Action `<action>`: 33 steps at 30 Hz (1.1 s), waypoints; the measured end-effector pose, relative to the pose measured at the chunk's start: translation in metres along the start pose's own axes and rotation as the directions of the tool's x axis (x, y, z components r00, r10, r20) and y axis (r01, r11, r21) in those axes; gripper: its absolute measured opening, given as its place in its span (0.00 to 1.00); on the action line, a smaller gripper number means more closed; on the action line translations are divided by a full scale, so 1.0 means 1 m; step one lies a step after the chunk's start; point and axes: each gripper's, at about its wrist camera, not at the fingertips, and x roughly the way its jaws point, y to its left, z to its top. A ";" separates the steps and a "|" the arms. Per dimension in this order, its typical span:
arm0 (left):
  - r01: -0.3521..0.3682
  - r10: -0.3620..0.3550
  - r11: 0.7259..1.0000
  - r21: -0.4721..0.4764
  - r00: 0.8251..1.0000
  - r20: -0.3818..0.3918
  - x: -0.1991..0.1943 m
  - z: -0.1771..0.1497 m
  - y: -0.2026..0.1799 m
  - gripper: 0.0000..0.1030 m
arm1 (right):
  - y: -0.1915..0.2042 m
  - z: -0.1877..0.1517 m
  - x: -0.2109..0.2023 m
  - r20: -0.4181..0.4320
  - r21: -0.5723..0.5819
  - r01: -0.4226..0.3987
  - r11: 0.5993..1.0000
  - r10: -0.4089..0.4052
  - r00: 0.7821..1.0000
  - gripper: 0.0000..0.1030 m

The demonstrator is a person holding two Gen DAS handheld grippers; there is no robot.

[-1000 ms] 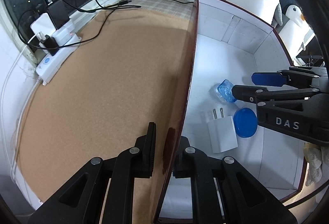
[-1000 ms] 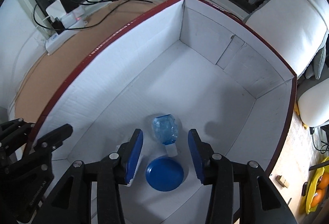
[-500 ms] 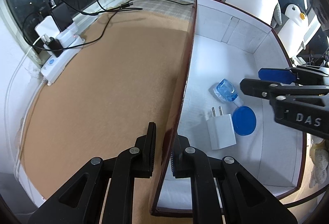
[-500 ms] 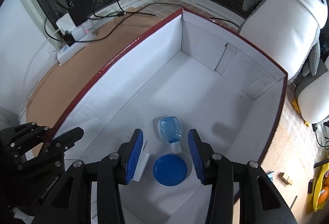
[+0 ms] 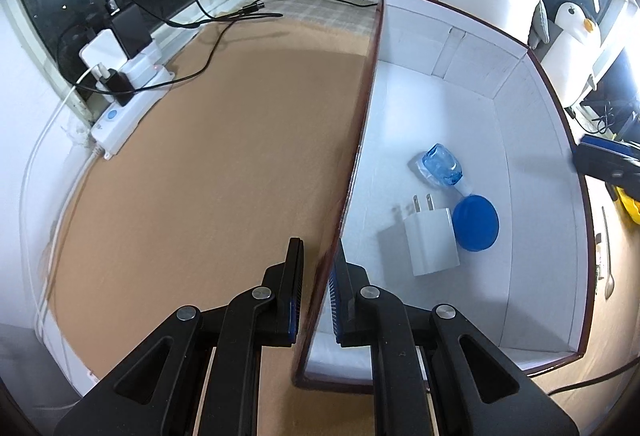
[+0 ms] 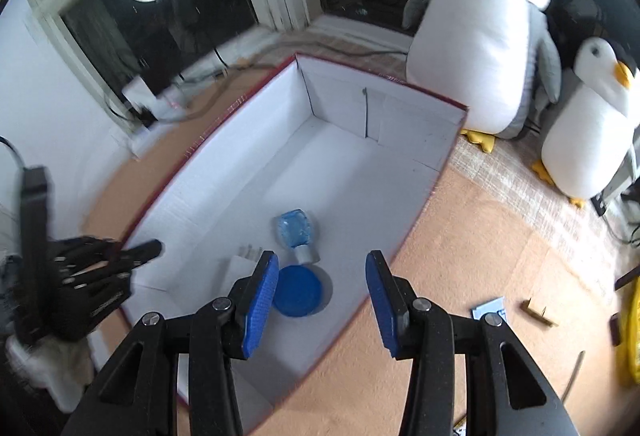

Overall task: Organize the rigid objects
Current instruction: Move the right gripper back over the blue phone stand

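The right gripper (image 6: 318,294) has lifted up out of the box (image 6: 420,156), its fingers apart and holding nothing. The little bottle (image 6: 295,229), blue lid (image 6: 299,290) and charger (image 5: 432,240) now lie inside. The left gripper (image 5: 316,290) stays clamped on the box wall.

Black plastic left claw (image 5: 316,276), silver screws, right claw (image 6: 320,296), blue ribbed pads (image 6: 262,300)

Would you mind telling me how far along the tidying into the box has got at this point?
Done: a white charger plug, a blue round lid and a small blue bottle lie inside the white-lined box. In hand: the left tongs are clamped on the box's side wall; the right tongs are open and empty. Left: small bits on the cork floor right of the box, if they count.
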 end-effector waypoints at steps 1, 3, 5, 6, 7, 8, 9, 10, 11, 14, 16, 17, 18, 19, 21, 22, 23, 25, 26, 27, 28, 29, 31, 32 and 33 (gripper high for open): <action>-0.002 0.002 1.000 0.000 1.000 -0.002 0.000 -0.001 0.000 0.10 | -0.007 -0.004 -0.006 0.010 0.009 0.013 1.000 -0.013 1.000 0.42; -0.008 0.008 1.000 0.000 1.000 -0.005 -0.001 -0.002 0.000 0.10 | -0.023 -0.011 -0.018 0.028 0.035 0.001 0.999 -0.002 1.000 0.42; -0.014 0.014 1.000 0.000 1.000 -0.009 0.000 -0.003 -0.001 0.10 | -0.039 -0.016 -0.031 0.055 0.074 -0.030 0.997 0.026 0.998 0.42; -0.015 0.015 1.000 0.000 1.000 -0.010 0.000 -0.003 -0.001 0.10 | -0.045 -0.018 -0.037 0.070 0.084 -0.035 0.996 0.029 0.997 0.43; -0.018 0.018 1.000 0.001 1.000 -0.011 -0.001 -0.003 -0.001 0.10 | -0.050 -0.021 -0.043 0.083 0.085 -0.036 0.996 0.029 0.996 0.43; -0.021 0.021 1.000 0.002 1.000 -0.010 -0.002 -0.003 -0.001 0.10 | -0.055 -0.023 -0.048 0.093 0.086 -0.029 0.996 0.021 0.995 0.43; -0.024 0.024 1.000 0.003 1.000 -0.009 -0.003 -0.004 -0.002 0.10 | -0.060 -0.025 -0.053 0.097 0.086 -0.018 0.996 0.010 0.995 0.43; -0.026 0.026 1.000 0.003 1.000 -0.009 -0.003 -0.004 -0.002 0.10 | -0.064 -0.027 -0.056 0.096 0.086 -0.005 0.996 -0.003 0.995 0.43; -0.027 0.027 1.000 0.002 1.000 -0.009 -0.004 -0.004 -0.002 0.10 | -0.070 -0.030 -0.058 0.092 0.086 0.006 0.996 -0.014 0.996 0.43; -0.035 0.035 0.999 0.000 0.999 -0.007 -0.006 -0.004 -0.003 0.10 | -0.087 -0.038 -0.058 0.072 0.093 0.045 0.995 -0.052 0.996 0.43; -0.039 0.039 0.999 -0.003 0.999 -0.008 -0.007 -0.005 -0.002 0.10 | -0.101 -0.044 -0.051 0.043 0.102 0.063 0.993 -0.068 0.997 0.43; -0.040 0.040 0.999 -0.005 0.999 -0.009 -0.008 -0.005 -0.002 0.10 | -0.107 -0.048 -0.048 0.029 0.104 0.066 0.992 -0.069 0.997 0.43; -0.043 0.043 0.999 -0.006 0.999 -0.010 -0.008 -0.006 -0.002 0.10 | -0.113 -0.051 -0.042 0.007 0.101 0.070 0.992 -0.071 0.997 0.43; -0.044 0.044 0.999 -0.009 0.999 -0.012 -0.009 -0.007 -0.002 0.10 | -0.119 -0.056 -0.035 -0.019 0.098 0.074 0.992 -0.072 0.997 0.43; -0.047 0.047 0.999 -0.011 0.999 -0.014 -0.009 -0.008 -0.001 0.10 | -0.127 -0.061 -0.023 -0.055 0.096 0.084 0.992 -0.079 0.995 0.44; -0.048 0.048 0.999 -0.013 0.999 -0.015 -0.009 -0.009 -0.001 0.10 | -0.131 -0.063 -0.017 -0.071 0.093 0.091 0.991 -0.085 0.994 0.44; -0.050 0.050 0.999 -0.015 0.999 -0.017 -0.010 -0.010 0.000 0.10 | -0.135 -0.065 -0.010 -0.090 0.089 0.096 0.991 -0.088 0.992 0.46; -0.051 0.051 0.999 -0.019 0.999 -0.016 -0.010 -0.010 0.000 0.10 | -0.141 -0.070 0.003 -0.123 0.077 0.115 0.990 -0.105 0.987 0.47; -0.052 0.051 0.998 -0.020 0.999 -0.015 -0.011 -0.010 0.000 0.10 | -0.143 -0.072 0.008 -0.134 0.073 0.124 0.990 -0.113 0.984 0.47; -0.053 0.053 0.998 -0.021 0.998 -0.015 -0.011 -0.010 0.000 0.10 | -0.145 -0.073 0.014 -0.149 0.069 0.131 0.989 -0.120 0.982 0.47; -0.056 0.056 0.998 -0.020 0.998 -0.014 -0.011 -0.011 -0.001 0.10 | -0.146 -0.074 0.018 -0.159 0.063 0.138 0.988 -0.126 0.979 0.47; -0.057 0.057 0.998 -0.021 0.998 -0.014 -0.011 -0.011 -0.001 0.10 | -0.147 -0.074 0.023 -0.172 0.056 0.146 0.988 -0.135 0.976 0.47; -0.058 0.058 0.998 -0.023 0.998 -0.014 -0.012 -0.011 -0.001 0.10 | -0.148 -0.075 0.032 -0.192 0.039 0.156 0.987 -0.145 0.970 0.47; -0.059 0.059 0.998 -0.023 0.998 -0.014 -0.011 -0.011 -0.001 0.10 | -0.147 -0.076 0.036 -0.203 0.027 0.165 0.986 -0.156 0.967 0.47; -0.061 0.060 0.998 -0.023 0.998 -0.014 -0.011 -0.011 -0.001 0.10 | -0.147 -0.076 0.040 -0.212 0.016 0.172 0.985 -0.165 0.963 0.47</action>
